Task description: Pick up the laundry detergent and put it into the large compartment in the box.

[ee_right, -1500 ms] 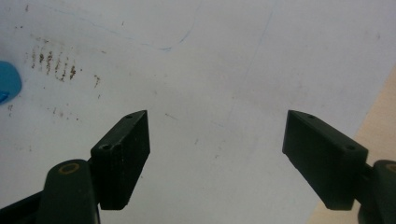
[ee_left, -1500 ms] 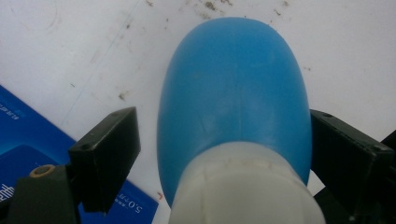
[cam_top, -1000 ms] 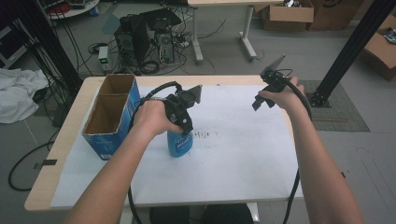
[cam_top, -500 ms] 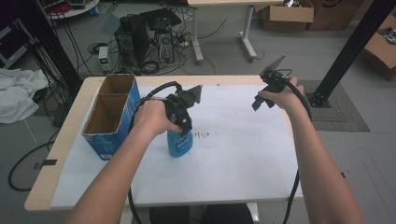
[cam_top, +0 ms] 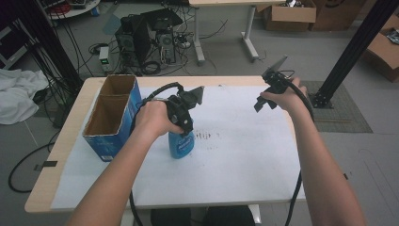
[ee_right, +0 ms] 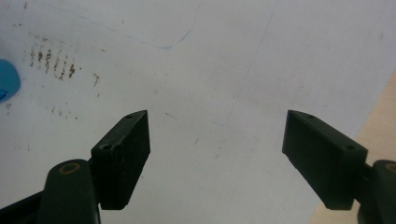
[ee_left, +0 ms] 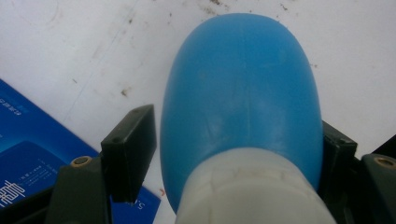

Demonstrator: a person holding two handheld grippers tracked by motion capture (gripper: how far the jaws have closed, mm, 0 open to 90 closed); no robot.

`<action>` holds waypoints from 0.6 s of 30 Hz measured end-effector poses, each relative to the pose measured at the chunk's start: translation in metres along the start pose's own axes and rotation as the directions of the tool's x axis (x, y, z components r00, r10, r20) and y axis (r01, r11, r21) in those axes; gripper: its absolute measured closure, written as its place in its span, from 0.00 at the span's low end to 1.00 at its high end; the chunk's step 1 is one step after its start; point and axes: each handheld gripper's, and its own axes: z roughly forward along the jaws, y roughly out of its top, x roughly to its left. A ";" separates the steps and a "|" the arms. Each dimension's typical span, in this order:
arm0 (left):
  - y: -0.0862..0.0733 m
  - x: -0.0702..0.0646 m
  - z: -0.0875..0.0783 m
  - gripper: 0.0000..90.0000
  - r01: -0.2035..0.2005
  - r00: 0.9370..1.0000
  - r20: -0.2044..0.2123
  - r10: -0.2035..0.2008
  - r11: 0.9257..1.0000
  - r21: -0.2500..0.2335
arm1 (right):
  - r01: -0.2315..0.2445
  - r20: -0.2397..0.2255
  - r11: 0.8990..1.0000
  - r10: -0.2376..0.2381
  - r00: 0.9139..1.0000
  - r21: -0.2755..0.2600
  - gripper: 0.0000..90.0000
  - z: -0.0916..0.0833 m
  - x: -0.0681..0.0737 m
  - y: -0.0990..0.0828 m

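forearms: both come in from the near edge, bare, spread wide apart so each hand works its own half of the table
white sheet [cam_top: 235, 160]: paper-like cover over most of the top, matte, smudged with brown specks near the bottle; probably there to protect the wood
table [cam_top: 59, 160]: pale wood edge shows past the sheet at left
bottle [ee_left: 240, 84]: blue plastic, smooth, rounded oval body with a whitish neck or cap; stands upright on the sheet, left of centre, just right of the box
left gripper [cam_top: 184, 123]: comes down on the bottle from above, black jaws either side of its shoulder; the jaws have just been closing with the bottle between them; the near pad looks a sliver off the wall, the far pad sits at the bottle's edge and is partly hidden, so no firm pinch shows yet
left hand [cam_top: 153, 120]: wrapped round the gripper handle, wrist over the bottle, likely to lift it straight up
box [cam_top: 106, 147]: blue printed carton, open top, brown raw card inside, two compartments; stands at the table's left side, near the bottle, a likely drop spot
right gripper [ee_right: 217, 126]: jaws spread wide, nothing between them, held above bare sheet at the far right, well apart from the bottle; reads as waiting
right hand [cam_top: 287, 98]: holds it raised, cable looping back along the arm
floor beyond: grey, computer towers [cam_top: 148, 42], tangled cables, cardboard boxes [cam_top: 289, 14] at back
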 end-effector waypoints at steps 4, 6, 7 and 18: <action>0.000 0.000 0.000 0.34 -0.001 1.000 0.005 0.001 1.000 -0.001 | -0.003 -0.001 1.000 0.003 1.000 0.000 0.26 0.000 -0.001 0.000; 0.001 -0.001 0.000 0.35 0.000 1.000 0.007 0.000 1.000 0.000 | -0.002 -0.002 1.000 0.002 1.000 0.000 0.26 0.000 -0.001 -0.001; 0.001 0.000 0.000 0.36 -0.004 1.000 0.007 0.004 1.000 0.003 | -0.001 -0.002 1.000 0.001 1.000 -0.001 0.26 0.000 -0.001 -0.001; 0.002 -0.001 -0.001 0.41 -0.008 1.000 0.022 0.007 1.000 0.007 | -0.006 -0.005 1.000 0.006 1.000 0.001 0.26 0.002 -0.003 -0.002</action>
